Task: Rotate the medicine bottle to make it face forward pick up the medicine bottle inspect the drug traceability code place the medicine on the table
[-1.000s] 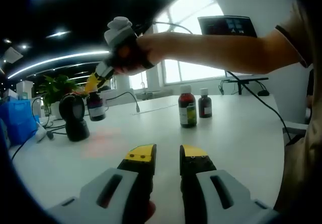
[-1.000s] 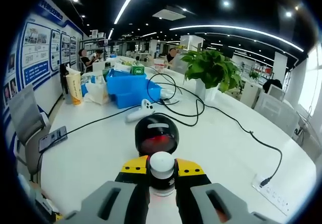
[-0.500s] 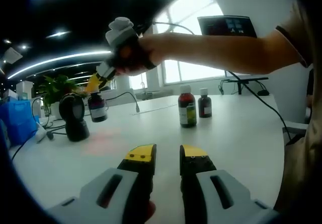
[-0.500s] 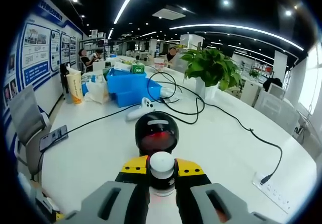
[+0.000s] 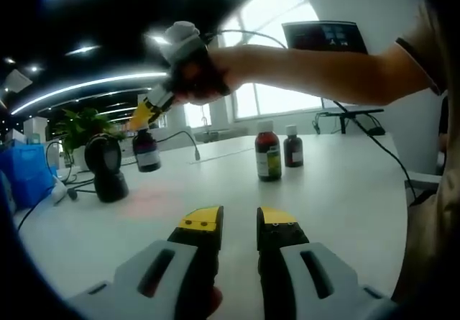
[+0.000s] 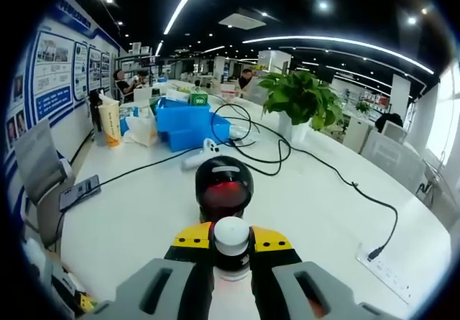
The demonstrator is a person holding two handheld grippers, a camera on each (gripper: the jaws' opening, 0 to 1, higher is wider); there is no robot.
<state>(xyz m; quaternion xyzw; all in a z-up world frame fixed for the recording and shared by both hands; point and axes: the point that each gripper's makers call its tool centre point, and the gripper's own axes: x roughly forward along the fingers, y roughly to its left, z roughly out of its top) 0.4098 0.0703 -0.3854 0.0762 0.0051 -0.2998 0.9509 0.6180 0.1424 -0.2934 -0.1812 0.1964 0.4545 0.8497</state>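
Fingers, right: the right gripper (image 6: 231, 257) has its yellow-tipped jaws clamped on a medicine bottle (image 6: 231, 252) just under its white cap, bottle between the two jaws.
Fingers, left: the left gripper (image 5: 239, 226) has its jaws a little apart with nothing between them, low over the white table (image 5: 338, 190).
Bottle position: held off the table in front of the black scanner (image 6: 224, 189), whose window glows red; in the left gripper view the same bottle (image 5: 147, 151) hangs under the right gripper (image 5: 159, 103), just beside the scanner (image 5: 103, 165).
Stage: by my reading, the traceability-code check, with setting down not yet done.
Handling: small, dark and rigid, probably glass and light; smooth sides could slip, so the neck below the cap looks the surest hold, and it wants a gentle landing.
Left view adds: the bottle's pale label and full side, a person's arm (image 5: 316, 68) reaching across, and two more bottles (image 5: 277, 151) standing well apart from the scanner.
Right view adds: the cap from above and the scanner face head-on; the label itself is hidden by the jaws.
Farther back: a blue bin (image 6: 181, 127), looping cables (image 6: 287, 154) and a potted plant (image 6: 302, 101); the code cannot be read in either view.
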